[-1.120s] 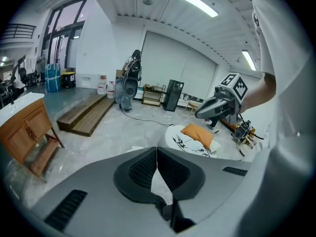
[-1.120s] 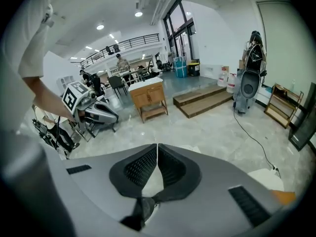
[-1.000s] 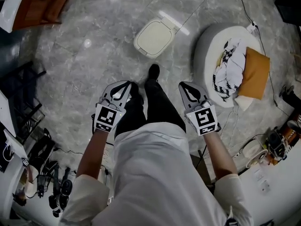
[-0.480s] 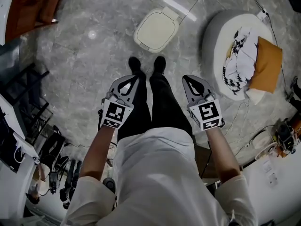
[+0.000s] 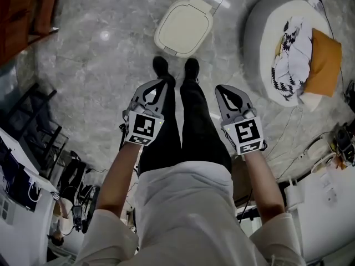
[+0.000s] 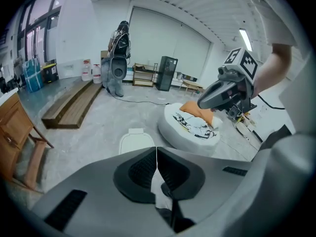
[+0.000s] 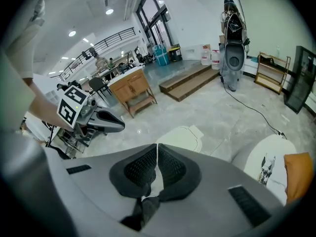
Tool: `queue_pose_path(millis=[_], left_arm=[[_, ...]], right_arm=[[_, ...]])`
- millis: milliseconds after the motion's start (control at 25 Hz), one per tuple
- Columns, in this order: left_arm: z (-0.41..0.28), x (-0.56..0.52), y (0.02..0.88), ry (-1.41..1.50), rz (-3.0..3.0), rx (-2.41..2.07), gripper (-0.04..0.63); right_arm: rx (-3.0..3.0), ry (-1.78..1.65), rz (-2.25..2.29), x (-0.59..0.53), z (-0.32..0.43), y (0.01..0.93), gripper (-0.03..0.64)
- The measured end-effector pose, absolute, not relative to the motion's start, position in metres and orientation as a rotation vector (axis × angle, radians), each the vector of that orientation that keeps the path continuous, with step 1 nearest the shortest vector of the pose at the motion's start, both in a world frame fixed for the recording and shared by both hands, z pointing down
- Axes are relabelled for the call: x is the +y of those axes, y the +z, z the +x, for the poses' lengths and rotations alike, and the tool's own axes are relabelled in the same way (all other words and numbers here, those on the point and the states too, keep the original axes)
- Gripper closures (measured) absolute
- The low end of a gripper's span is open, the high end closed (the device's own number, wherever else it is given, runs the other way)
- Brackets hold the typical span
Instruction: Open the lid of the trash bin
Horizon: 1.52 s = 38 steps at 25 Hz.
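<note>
Feet (image 5: 176,68) now stand together, nearer the cream rounded plastic trash bin (image 5: 198,4) at 12 o'clock, its lid (image 5: 182,29) down. Left claw (image 5: 158,87) and right claw (image 5: 223,92): jaws together, empty. Step: approach. Next, probably: lower one claw to the lid edge.

This is a large open lab or test hall. A polished grey stone floor (image 5: 94,76) runs under white walls and ceiling strip lights (image 6: 245,37). A round white floor cushion (image 5: 256,43) lies in the open. Well beyond the cushion are a long wooden step (image 7: 190,85), a wooden desk (image 7: 131,89), a railed upper gallery (image 7: 111,37) and a tall grey machine (image 7: 233,31). Near the cushion lies a tangle of wires and gear (image 5: 339,142).
</note>
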State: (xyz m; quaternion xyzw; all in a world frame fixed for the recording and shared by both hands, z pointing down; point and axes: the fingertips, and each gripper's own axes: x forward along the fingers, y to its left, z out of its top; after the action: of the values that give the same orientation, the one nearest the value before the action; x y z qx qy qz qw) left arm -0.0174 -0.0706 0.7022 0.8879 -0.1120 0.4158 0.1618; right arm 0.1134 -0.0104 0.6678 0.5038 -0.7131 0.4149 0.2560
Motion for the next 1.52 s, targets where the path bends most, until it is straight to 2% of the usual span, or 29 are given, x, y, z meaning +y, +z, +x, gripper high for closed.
queue_pose_path(millis=[840, 1520], left_arm=[[-0.021, -0.085, 0.836, 1.243, 2.529, -0.198, 0.575], [-0.034, -0.076, 0.957, 1.547, 2.417, -0.203, 0.575]], right_arm=[[-1.884, 1.302, 1.419, -0.021, 0.059, 0.778, 0.586], [-1.811, 1.392, 1.468, 0.008, 0.066, 0.813, 0.586]])
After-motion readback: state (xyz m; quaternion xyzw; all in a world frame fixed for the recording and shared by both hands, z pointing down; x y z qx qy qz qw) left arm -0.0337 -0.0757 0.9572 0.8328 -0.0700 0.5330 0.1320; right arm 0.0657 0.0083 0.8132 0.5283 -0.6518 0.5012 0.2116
